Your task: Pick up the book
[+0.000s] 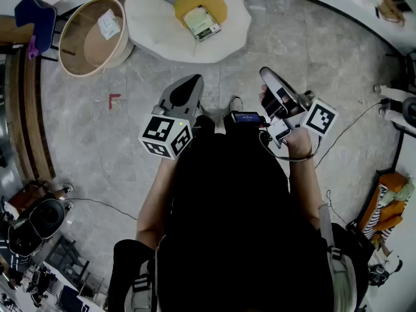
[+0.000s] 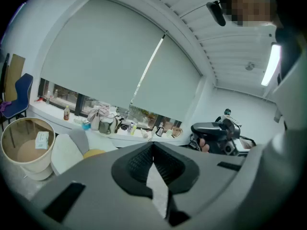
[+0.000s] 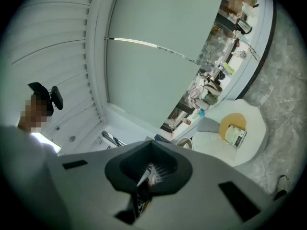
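Head view puts both tools close in front of the person's chest. The left gripper [image 1: 188, 86] and the right gripper [image 1: 270, 77] each have their jaws pressed together with nothing between them, and each gripper view confirms this. Both point ahead over the grey floor [image 1: 312, 51] rather than down at it.

Beyond that stretch of bare floor lies a white cushion [image 1: 156, 25] shaped like a fried egg, with a yellow pad [image 1: 214, 2] as its yolk. The book [image 1: 202, 22] lies flat on that pad, well apart from both tools and far lower than they are held. It sits almost straight ahead of the left gripper and off to the left of the right one, so the left looks the nearer. Its long axis runs roughly away from the person, with the near end slanting a little to the right.

Right gripper view shows the book [image 3: 235, 135] to one side of its jaw line. Left gripper view shows only the cushion's edge. By my judgement, either tool must open, tip downward and travel forward before it can bite a short edge.

A round basket [image 1: 91, 34] stands left of the cushion.
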A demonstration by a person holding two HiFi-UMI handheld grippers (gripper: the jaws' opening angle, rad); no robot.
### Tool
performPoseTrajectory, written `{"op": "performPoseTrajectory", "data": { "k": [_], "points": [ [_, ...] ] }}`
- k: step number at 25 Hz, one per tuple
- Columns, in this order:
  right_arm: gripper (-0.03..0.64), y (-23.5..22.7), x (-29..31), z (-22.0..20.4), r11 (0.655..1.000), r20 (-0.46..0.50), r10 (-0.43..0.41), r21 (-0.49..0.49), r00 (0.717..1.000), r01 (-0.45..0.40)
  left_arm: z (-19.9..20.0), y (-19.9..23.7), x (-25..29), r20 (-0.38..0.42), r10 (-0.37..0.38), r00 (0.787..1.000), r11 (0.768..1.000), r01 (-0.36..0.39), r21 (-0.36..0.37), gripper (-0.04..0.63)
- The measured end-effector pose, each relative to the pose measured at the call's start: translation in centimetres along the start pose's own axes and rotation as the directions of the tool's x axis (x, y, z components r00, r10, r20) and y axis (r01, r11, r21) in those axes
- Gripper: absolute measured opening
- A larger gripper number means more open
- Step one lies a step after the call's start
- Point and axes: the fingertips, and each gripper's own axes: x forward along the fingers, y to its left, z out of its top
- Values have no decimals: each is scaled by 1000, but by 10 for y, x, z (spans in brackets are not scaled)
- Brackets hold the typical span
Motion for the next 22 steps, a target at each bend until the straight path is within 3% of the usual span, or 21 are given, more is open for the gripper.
{"op": "performPoseTrajectory", "data": {
  "k": [7, 22],
  "points": [
    [17, 2, 4, -1, 994, 57, 23, 104, 998, -29, 3, 6, -9, 5, -7, 1000, 1000, 7, 6, 14],
    [18, 10, 50, -45, 991, 86, -21, 137, 996, 9, 6, 67, -47, -17, -37, 999, 999, 37, 4, 14]
  ]
}}
